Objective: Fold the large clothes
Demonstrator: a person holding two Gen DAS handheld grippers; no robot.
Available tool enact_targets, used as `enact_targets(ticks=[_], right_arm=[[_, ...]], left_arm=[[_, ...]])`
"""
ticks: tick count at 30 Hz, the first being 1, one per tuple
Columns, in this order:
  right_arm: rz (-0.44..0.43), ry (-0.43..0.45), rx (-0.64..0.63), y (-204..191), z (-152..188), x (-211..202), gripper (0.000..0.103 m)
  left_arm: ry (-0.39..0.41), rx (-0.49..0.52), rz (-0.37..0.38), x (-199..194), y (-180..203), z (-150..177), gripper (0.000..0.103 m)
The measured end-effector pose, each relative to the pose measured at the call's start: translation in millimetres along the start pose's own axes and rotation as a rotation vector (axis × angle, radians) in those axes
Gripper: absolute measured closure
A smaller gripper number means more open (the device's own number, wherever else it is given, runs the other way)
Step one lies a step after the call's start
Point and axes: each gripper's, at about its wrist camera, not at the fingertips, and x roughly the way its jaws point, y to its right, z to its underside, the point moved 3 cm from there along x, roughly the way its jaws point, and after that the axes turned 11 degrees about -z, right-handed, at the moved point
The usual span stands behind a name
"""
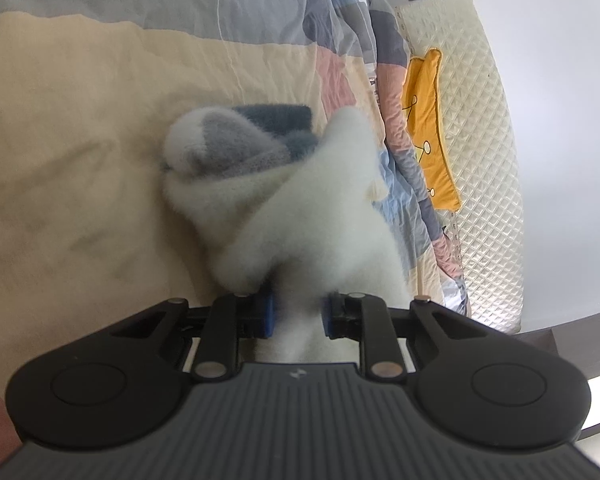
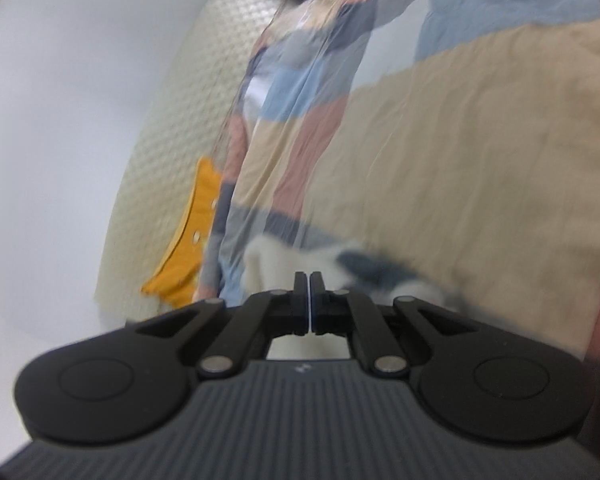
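Fleece garment (image 1: 300, 200): white, fluffy, with grey and dark blue-grey panels; it is bunched in a loose heap on the patchwork quilt (image 1: 80, 140) of the bed, dead centre of the left wrist view. A white fold at 6 o'clock is pinched between the blue pads of the left gripper (image 1: 299, 314), so the jaws are clamped on fleece, part-way closed around the thickness. Judged soft, light and limp; it will sag and drape, not hold a crease well. The pile looks bulky and a bit slippery against itself, so layers could be dragged along together. Best taken at an edge or hem, thin layer only; the thick bundle at 10 o'clock of the heap should be avoided.

The right gripper (image 2: 309, 300) is seen pressed fully together with nothing between its fingers; in its blurred view the garment (image 2: 300, 258) lies just beyond the fingertips, at 12 o'clock from them.

Farther off: quilt wrinkles under and around the heap, likely to snag or lift with the fleece. A sheer white net (image 1: 260, 12) is draped at 12 o'clock. At 2 to 3 o'clock an orange cushion (image 1: 428, 128) is wedged beside a cream quilted mattress edge (image 1: 480, 140), then a plain wall (image 1: 560, 80). Nothing hard stands near the garment.
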Motion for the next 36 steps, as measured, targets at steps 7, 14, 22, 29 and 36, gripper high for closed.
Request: enact_targets(ticks=[7, 14, 22, 29, 36], right_arm=[[-0.042, -0.21, 0.055, -30, 53, -9, 0.095], [0.047, -0.354, 0.106, -19, 88, 10, 0.034], [0.092, -0.232, 0.209, 16, 77, 19, 0.032], [0.164, -0.23, 0.277, 39, 83, 38, 0.036], [0.168, -0.26, 0.145, 19, 71, 41, 0.077]], left_arm=[[0.002, 0.005, -0.007, 3, 2, 1, 0.077], [0.013, 0.02, -0.016, 3, 4, 1, 0.077], [0.016, 0.021, -0.013, 5, 3, 0, 0.077], [0.02, 0.05, -0.022, 2, 7, -1, 0.083], [0.039, 0.089, -0.024, -10, 12, 0, 0.092]])
